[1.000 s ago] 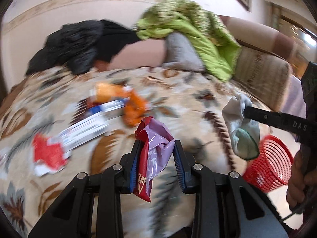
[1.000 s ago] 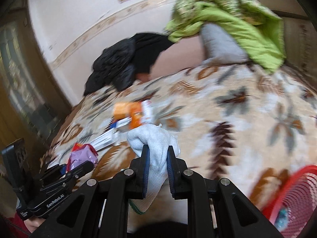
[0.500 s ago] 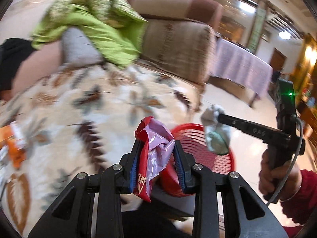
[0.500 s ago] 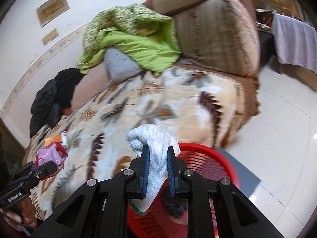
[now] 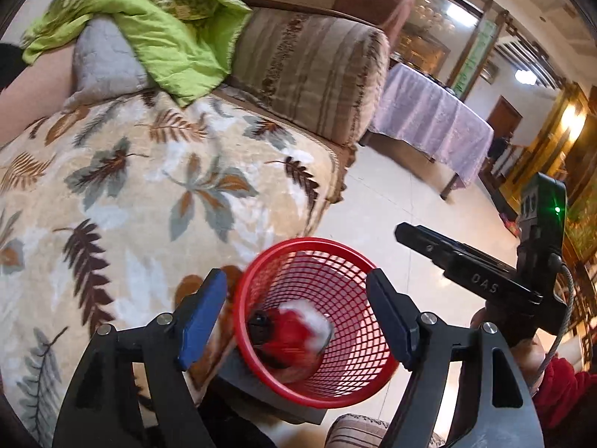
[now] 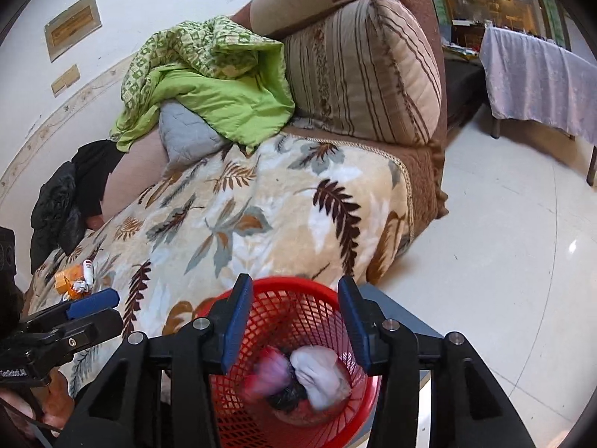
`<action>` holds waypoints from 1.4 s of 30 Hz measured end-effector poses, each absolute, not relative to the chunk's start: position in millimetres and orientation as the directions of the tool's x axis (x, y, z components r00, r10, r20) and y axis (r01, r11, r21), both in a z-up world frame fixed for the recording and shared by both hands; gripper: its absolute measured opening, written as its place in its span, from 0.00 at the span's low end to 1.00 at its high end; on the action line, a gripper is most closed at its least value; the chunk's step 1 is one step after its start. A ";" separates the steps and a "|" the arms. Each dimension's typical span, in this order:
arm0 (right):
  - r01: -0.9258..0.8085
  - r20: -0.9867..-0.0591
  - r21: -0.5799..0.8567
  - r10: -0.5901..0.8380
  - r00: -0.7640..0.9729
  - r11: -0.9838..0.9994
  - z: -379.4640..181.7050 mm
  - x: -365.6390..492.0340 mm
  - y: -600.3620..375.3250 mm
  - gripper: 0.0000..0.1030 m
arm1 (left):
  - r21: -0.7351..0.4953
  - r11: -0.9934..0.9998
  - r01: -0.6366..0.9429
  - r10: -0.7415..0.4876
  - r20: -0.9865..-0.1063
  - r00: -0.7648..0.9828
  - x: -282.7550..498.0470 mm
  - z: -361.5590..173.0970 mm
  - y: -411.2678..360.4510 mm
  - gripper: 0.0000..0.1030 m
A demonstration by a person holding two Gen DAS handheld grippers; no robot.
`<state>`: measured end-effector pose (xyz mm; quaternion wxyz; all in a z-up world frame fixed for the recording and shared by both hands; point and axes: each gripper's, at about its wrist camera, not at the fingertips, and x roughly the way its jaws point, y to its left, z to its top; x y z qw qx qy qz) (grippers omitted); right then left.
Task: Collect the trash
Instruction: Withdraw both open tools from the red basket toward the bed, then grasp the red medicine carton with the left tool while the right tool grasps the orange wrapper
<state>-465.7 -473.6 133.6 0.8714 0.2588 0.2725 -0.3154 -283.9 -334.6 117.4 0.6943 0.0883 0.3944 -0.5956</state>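
A red mesh basket stands beside the sofa, below both grippers. In it lie a red and purple wrapper, blurred as it falls, and a white sock. Over the basket hangs my left gripper, its jaws opening with nothing between the pads. My right gripper is also above the basket, jaws opening and empty. Each shows in the other's view: right gripper, left gripper. An orange wrapper and a small white piece lie far left on the blanket.
The sofa carries a leaf-patterned blanket, a green quilt, a grey cushion, a striped cushion and black clothing. The basket rests on a grey block. A table with a lilac cloth stands across the pale tiled floor.
Both grippers swung right from over the blanket to above the red basket and opened. The wrapper left the left gripper and the sock left the right; both are now in the basket.
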 end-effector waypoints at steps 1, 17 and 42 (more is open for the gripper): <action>0.684 -0.636 0.283 -0.402 0.658 0.672 134.6 -462.4 -472.6 0.49 | -0.354 0.288 0.890 -0.759 -0.651 -0.013 -278.7 118.6 -329.4 0.73; 0.289 -0.603 0.284 -0.064 0.795 0.914 140.2 -308.6 -354.0 0.54 | -0.294 0.639 0.711 -0.679 -0.651 0.341 -184.9 126.0 -153.2 0.73; -0.037 -0.668 0.297 0.235 0.707 0.954 112.1 -169.6 -224.7 0.55 | -0.328 0.944 -0.020 -0.266 -0.799 0.539 -27.3 29.5 77.7 0.48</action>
